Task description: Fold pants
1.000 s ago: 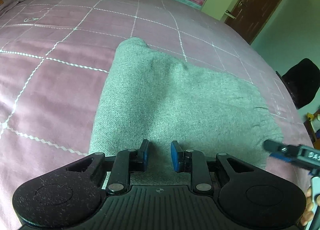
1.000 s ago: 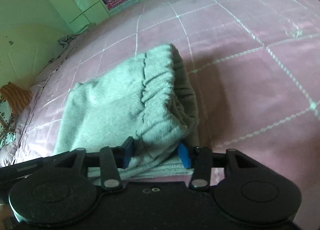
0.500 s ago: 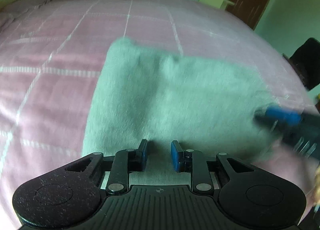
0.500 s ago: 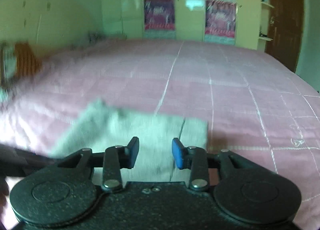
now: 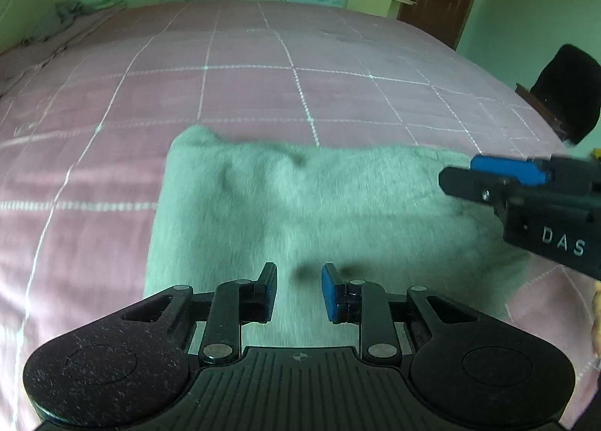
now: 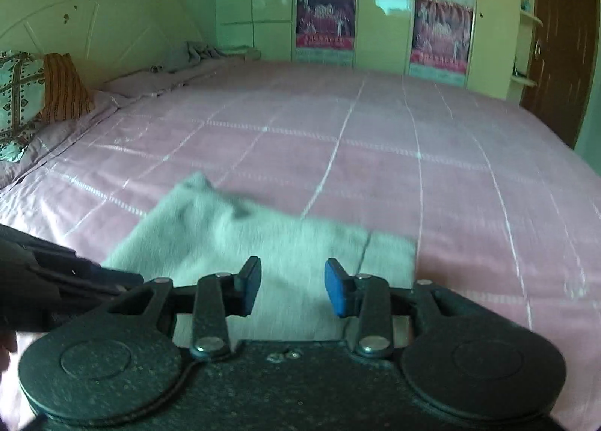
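Grey fleece pants (image 5: 319, 213) lie folded into a compact, roughly rectangular pad near the front of the pink bedspread (image 5: 263, 93), with one soft corner poking up at the far left of the pad. Both tools hang over the pants' near edge with nothing between their fingers: the left gripper (image 5: 299, 292) has its blue pads a small gap apart, and the right gripper (image 6: 293, 288) stands a little wider, also gripping nothing. Seen from the left wrist, the right gripper comes in over the pants' right end, clear of the cloth. That reads as a hands-off pose, likely because the fold is made and the pad can rest by itself. The knit looks fuzzy and thick, so it should keep its shape, though the top shows a shallow wrinkle. By contrast the bedspread is smooth and taut, quilted with white stitched lines in a grid.
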A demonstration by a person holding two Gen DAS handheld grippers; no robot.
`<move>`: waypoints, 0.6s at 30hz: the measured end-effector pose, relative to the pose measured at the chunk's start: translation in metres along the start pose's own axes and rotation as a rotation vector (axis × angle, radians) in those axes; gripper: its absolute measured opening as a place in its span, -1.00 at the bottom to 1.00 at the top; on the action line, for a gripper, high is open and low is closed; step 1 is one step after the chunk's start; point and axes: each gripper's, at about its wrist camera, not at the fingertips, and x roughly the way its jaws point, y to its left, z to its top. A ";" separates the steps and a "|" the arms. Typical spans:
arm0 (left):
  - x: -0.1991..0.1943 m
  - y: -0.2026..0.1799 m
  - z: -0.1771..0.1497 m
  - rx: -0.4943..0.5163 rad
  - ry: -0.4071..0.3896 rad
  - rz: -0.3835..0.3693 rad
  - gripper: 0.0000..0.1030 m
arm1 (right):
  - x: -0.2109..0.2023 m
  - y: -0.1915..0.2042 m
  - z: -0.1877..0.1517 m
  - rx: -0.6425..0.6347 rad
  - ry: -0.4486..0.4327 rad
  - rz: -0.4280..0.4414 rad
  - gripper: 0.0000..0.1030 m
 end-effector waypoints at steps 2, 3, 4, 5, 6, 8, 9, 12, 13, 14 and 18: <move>0.009 -0.001 0.006 0.015 0.004 0.008 -0.51 | 0.006 -0.004 0.005 -0.014 -0.014 -0.023 -0.27; 0.017 -0.001 0.011 0.021 0.010 0.013 -0.51 | 0.013 -0.007 0.007 -0.016 -0.008 -0.031 -0.27; 0.025 0.000 0.014 0.023 0.020 0.023 -0.51 | 0.021 -0.011 0.005 -0.010 0.002 -0.038 -0.27; 0.033 0.001 0.016 0.022 0.030 0.033 -0.51 | 0.029 -0.015 0.003 -0.004 0.020 -0.050 -0.27; 0.042 0.005 0.017 0.015 0.041 0.038 -0.51 | 0.034 -0.018 -0.005 -0.003 0.040 -0.064 -0.27; 0.054 0.009 0.019 0.008 0.039 0.034 -0.51 | 0.057 -0.027 -0.022 -0.008 0.137 -0.103 -0.28; 0.056 0.008 0.022 0.006 0.038 0.037 -0.51 | 0.064 -0.034 -0.031 0.013 0.146 -0.093 -0.28; 0.059 0.007 0.037 0.010 0.015 0.038 -0.51 | 0.063 -0.035 -0.023 0.022 0.135 -0.088 -0.27; 0.061 0.009 0.044 0.003 0.008 0.042 -0.51 | 0.060 -0.034 -0.018 0.019 0.115 -0.083 -0.28; 0.066 0.012 0.049 -0.007 0.010 0.046 -0.51 | 0.056 -0.034 -0.011 0.021 0.085 -0.077 -0.30; 0.091 0.018 0.053 -0.015 0.046 0.049 -0.51 | 0.065 -0.032 -0.005 -0.010 0.071 -0.082 -0.29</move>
